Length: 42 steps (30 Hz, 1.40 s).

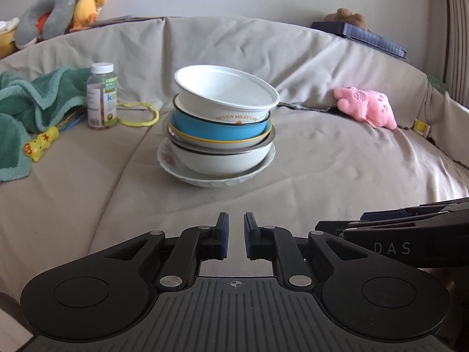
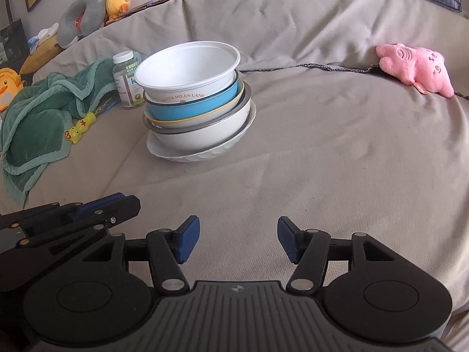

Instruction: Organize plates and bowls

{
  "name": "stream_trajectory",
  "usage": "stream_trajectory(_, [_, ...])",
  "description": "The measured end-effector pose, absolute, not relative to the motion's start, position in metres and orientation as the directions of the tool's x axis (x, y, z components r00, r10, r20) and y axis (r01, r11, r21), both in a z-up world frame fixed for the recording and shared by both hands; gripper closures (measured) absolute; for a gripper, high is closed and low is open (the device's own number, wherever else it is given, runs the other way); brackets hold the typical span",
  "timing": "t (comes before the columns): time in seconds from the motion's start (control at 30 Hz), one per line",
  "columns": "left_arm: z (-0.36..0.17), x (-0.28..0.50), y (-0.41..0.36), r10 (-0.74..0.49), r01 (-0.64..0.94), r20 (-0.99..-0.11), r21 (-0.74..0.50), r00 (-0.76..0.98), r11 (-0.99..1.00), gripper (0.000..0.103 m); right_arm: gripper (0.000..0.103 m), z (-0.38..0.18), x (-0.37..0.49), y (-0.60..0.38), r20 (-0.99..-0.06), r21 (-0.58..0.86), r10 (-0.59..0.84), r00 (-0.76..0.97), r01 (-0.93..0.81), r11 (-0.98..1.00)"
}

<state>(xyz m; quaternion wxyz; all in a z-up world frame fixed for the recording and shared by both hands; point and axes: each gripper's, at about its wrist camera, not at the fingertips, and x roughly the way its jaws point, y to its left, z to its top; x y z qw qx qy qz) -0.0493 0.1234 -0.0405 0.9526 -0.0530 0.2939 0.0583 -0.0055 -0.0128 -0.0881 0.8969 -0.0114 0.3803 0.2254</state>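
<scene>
Left gripper point(image 1: 236, 234) jaws drawn narrow, empty; right gripper point(image 2: 239, 240) jaws apart, empty. Both over beige sofa cover point(image 2: 322, 161). Beyond: stack of bowls point(image 1: 219, 129) on cover, top white bowl point(image 1: 225, 91) tilted. Farther: bottle point(image 1: 101, 96), pink toy point(image 1: 366, 107).

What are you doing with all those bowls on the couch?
A person holds a gripper in each hand and is tidying dishes. The stack of bowls sits on the couch cover, the white bowl tilted on top and a plate underneath. Neither gripper touches it. The left gripper is shut and empty; the right gripper is open and empty. Both point at the stack from short of it.
</scene>
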Motion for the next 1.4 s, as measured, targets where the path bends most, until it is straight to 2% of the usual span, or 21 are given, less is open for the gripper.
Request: stream_trajectory(1.4, [-0.0407, -0.0514, 0.124, 0.096, -0.166, -0.559, -0.075, 0.823, 0.983, 0.091, 0.044, -0.0886, -0.0059, -0.0116, -0.692, 0.151, 0.397, 0.603, -0.416, 0.897])
